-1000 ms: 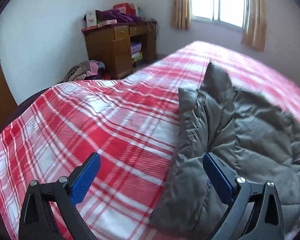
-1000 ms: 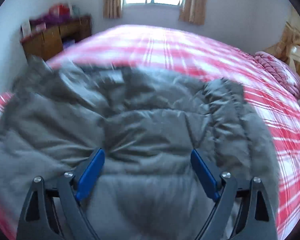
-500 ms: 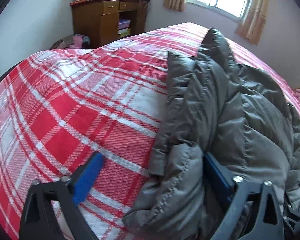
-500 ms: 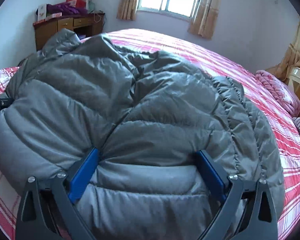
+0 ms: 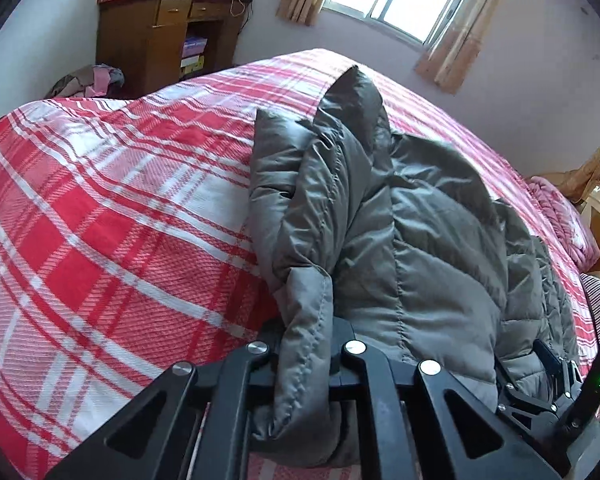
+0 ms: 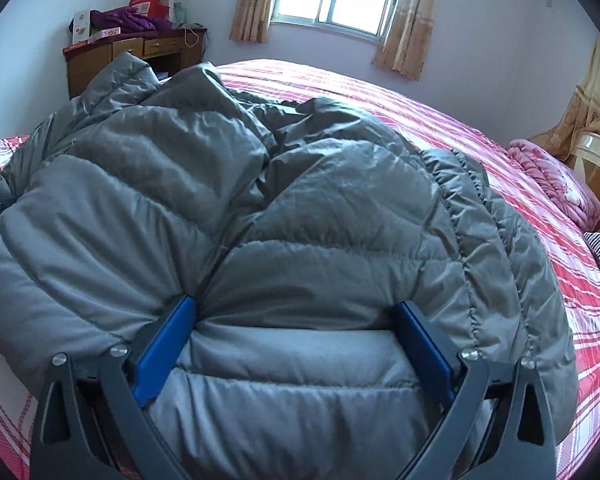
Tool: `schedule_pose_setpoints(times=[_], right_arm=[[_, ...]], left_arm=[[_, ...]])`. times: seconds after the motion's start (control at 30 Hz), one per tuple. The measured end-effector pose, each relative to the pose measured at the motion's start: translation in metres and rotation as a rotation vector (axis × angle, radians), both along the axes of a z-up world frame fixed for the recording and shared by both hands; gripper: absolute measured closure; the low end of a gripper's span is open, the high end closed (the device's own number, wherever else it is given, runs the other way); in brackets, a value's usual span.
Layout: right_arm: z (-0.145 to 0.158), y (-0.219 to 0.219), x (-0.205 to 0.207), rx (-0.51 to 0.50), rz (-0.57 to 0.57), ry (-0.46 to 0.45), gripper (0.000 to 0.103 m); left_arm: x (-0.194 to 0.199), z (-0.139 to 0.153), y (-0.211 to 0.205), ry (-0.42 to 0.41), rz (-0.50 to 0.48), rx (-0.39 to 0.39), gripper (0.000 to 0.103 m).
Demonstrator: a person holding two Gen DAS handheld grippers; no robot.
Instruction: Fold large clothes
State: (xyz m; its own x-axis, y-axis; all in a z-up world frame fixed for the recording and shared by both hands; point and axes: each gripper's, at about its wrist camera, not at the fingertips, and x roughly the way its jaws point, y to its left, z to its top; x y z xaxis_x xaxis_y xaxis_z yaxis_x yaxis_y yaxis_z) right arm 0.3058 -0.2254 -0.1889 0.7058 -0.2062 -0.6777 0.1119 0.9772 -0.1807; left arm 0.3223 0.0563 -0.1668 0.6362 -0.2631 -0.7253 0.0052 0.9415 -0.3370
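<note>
On the plaid bed (image 5: 100, 240), the left gripper (image 5: 306, 354) pinches the grey jacket's (image 6: 300, 220) edge while the right gripper (image 6: 296, 344) straddles it, jaws spread wide.

The left gripper (image 5: 306, 344) has a matte black frame with triangular cut-outs and round silver screw heads. The right gripper (image 6: 296, 344) is built alike, its fingers (image 6: 164, 354) lined with bright blue pads.
</note>
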Motion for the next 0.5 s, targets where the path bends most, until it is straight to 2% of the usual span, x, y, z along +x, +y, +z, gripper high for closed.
schedule_pose_setpoints(times=[0.1,0.27,0.43,0.5], right_arm=[[0.002,0.0,0.002,-0.013,-0.003,0.01,0.002],[0.004,0.014,-0.003,-0.038,-0.016,0.009,0.002],[0.005,0.044,-0.007,-0.031,0.033,0.011,0.002],[0.005,0.059,-0.007,-0.029,0.067,0.008,0.002]], left_arm=[[-0.01,0.013,0.011,-0.032,-0.003,-0.028,0.097],[-0.029,0.033,0.026,-0.076,-0.014,-0.032,0.097],[-0.054,0.052,0.062,-0.105,0.042,-0.049,0.097],[-0.061,0.062,0.075,-0.122,0.068,-0.034,0.097]])
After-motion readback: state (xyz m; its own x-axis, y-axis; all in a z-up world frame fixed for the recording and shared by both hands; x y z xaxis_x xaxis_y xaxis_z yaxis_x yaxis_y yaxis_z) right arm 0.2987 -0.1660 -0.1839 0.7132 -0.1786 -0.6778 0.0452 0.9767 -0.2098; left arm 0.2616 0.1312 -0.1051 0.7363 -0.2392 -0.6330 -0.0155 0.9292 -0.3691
